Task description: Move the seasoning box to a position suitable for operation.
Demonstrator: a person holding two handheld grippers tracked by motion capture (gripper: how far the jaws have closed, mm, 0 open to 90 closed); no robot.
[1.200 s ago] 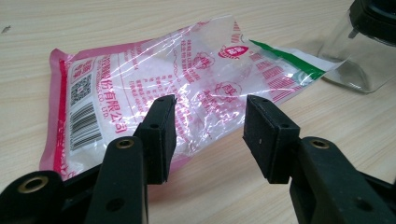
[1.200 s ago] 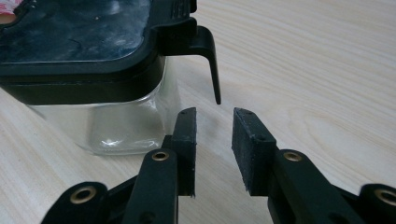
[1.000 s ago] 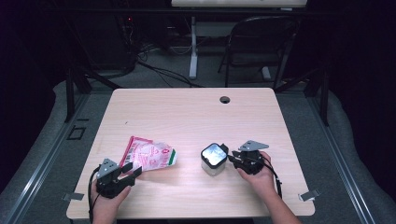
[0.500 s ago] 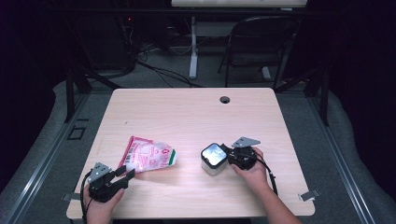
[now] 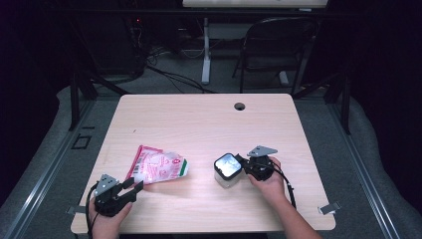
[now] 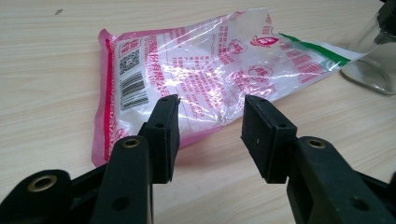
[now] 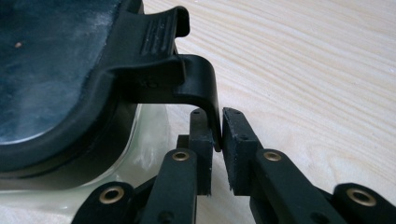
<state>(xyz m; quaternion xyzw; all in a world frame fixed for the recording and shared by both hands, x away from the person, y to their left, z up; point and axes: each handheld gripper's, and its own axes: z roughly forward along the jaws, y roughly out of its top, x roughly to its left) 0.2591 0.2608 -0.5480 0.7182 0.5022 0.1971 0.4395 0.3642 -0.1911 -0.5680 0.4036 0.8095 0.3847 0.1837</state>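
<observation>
**Lid latch gripped; container not yet opened, bag not yet taken**

Right gripper (image 7: pixel 217 135): the jaws have just been closing and now stand narrow, pinching the black clasp (image 7: pixel 198 88) that hangs down from the lid (image 7: pixel 51 70) of the clear container (image 5: pixel 227 170). The pads sit on either side of the clasp's lower edge. The lid lies flat on the container, so the latch appears unreleased. The container stands upright on the table (image 5: pixel 199 114), right of centre, touching this gripper.

Left gripper (image 6: pixel 210 128): jaws about half apart, nothing between them. It rests low at the near left corner, aimed at the pink-and-clear plastic bag (image 6: pixel 205 79), whose near edge lies just ahead of the fingertips, apart from them. The bag lies flat, its far green-striped corner near the container.

Assessment: early stage. Done: grip on the clasp. Outstanding, by my judgement: lifting the clasp, removing the lid, seizing the bag, and whatever transfer follows.
</observation>
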